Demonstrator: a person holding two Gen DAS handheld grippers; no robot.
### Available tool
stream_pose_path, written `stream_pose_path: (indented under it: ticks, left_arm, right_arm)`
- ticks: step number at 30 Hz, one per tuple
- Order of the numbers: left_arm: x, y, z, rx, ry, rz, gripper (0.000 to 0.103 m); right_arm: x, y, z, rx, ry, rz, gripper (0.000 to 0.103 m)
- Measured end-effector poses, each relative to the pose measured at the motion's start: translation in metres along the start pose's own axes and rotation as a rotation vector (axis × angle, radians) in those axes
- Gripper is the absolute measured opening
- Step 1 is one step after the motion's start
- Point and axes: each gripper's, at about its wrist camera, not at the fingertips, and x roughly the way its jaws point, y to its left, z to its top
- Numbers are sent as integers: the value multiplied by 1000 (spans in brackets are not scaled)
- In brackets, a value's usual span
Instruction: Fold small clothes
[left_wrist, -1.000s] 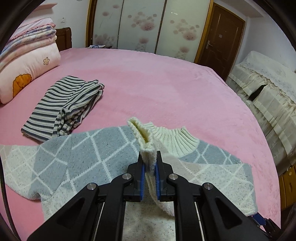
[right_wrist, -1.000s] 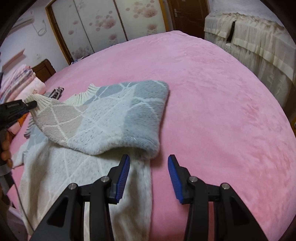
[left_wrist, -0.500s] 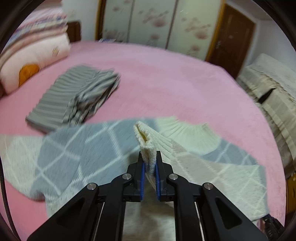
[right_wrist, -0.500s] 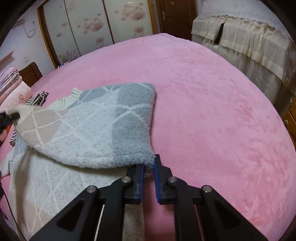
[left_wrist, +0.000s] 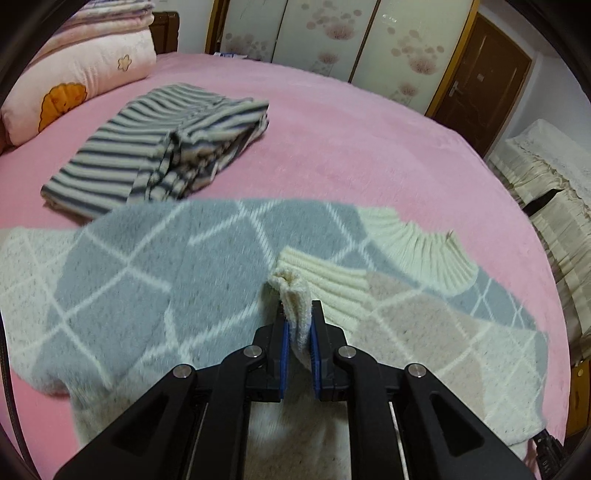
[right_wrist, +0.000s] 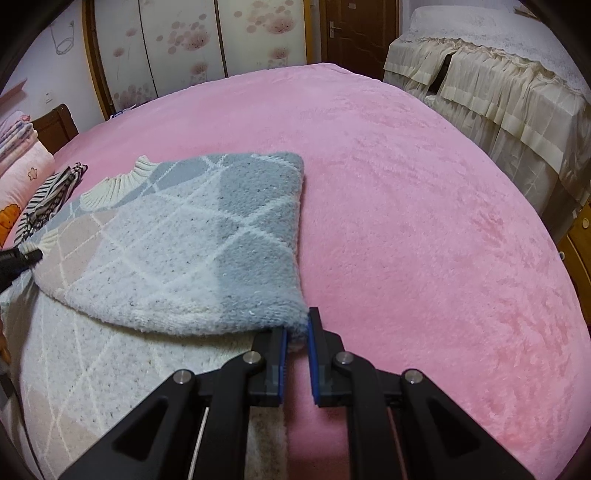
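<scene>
Pinching a cream cuff of the diamond-patterned sweater (left_wrist: 207, 266) between the left gripper (left_wrist: 297, 325), jaws clenched on knit. Clamping the folded sleeve's grey corner in the right gripper (right_wrist: 295, 332). Spread on the pink bed (right_wrist: 424, 221), hem cut off below; striped garment (left_wrist: 155, 155) beyond, left tongs barely visible at right view's edge.

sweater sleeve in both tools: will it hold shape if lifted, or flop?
Likely floppy: the sweater sleeve sags between the right tool and left tool. Fluffy knit probably grips the blue pads, so slipping seems unlikely. Thick pile suggests bulky folds.
</scene>
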Motion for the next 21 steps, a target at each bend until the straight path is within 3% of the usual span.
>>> stream_pose_path:
  ticks: [5,7,9,13,18,21]
  left_arm:
    - [15,-4,-2,38,41,36,9]
    - [15,0,-1,21,51,19,15]
    - [13,5,0,8,62,-9,25]
    - [0,14,7,20,98,-38,40]
    - [-29,22,23,46,56,-45,41]
    - [-34,16,33,44,52,-68,41]
  right_arm:
    - [2,4,1,-33,15,-17,10]
    - [-4,3,4,-41,25,7,13]
    - [-14,2,9,-68,48,34,25]
    - [-43,-6,18,-119,79,147,35]
    - [-71,-27,44,-95,18,188,55]
    - [-57,-36,67,-45,1,189,56]
